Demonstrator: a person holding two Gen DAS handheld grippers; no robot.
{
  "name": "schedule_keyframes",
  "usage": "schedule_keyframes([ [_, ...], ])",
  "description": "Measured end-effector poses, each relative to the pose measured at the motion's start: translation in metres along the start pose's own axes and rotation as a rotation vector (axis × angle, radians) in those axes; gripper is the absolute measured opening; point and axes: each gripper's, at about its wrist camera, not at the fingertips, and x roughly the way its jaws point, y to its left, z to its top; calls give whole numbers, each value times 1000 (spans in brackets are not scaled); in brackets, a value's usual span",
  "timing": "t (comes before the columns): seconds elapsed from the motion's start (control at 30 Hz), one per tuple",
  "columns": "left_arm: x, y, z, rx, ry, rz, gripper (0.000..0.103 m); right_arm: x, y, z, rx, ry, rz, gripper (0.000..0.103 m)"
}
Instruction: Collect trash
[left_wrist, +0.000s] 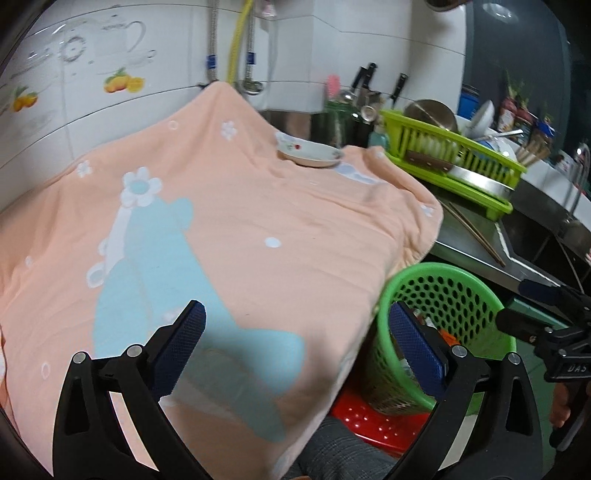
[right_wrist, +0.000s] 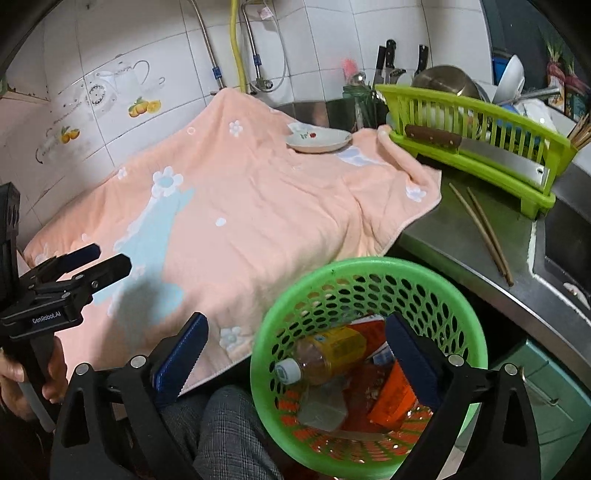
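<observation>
A green perforated basket (right_wrist: 369, 269) stands below the counter's edge. Inside it lie a plastic bottle with a yellow label (right_wrist: 325, 354), an orange packet (right_wrist: 395, 395) and a clear wrapper (right_wrist: 321, 410). My right gripper (right_wrist: 295, 332) hangs open just above the basket's near rim, nothing between its blue pads. My left gripper (left_wrist: 295, 332) is open and empty too, over the front edge of the peach cloth (left_wrist: 258, 229), with the basket (left_wrist: 443, 295) at its right finger. Each gripper shows in the other's view: the left gripper (right_wrist: 110, 258) at far left, the right gripper (left_wrist: 511, 301) at far right.
A small flowered plate (right_wrist: 317, 142) sits at the far end of the peach cloth (right_wrist: 258, 221). A green dish rack (right_wrist: 480, 147) with a cleaver, chopsticks (right_wrist: 484, 236) and a sink (right_wrist: 569, 240) lie to the right. A red stool (left_wrist: 369, 417) holds the basket. A person's leg (right_wrist: 229, 435) is below.
</observation>
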Motion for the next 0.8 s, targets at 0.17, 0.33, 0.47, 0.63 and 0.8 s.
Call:
schedule_keyframes([
  [0.17, -9, 12, -5, -33, -13, 28, 98, -6, 15, 4, -41, -41, -51, 94],
  [0.33, -17, 20, -9, -42, -24, 51, 98, -7, 24, 3, -53, -65, -68, 94],
  [0.47, -24, 26, -10, -53, -38, 54, 98, -6, 27, 2, -52, -69, -68, 94],
  [0.63, -28, 29, -11, -62, -40, 56, 98, -6, 31, 3, -52, -73, -62, 94],
  [0.8, -29, 30, -13, -60, -41, 56, 98, -7, 32, 3, -41, -77, -58, 95],
])
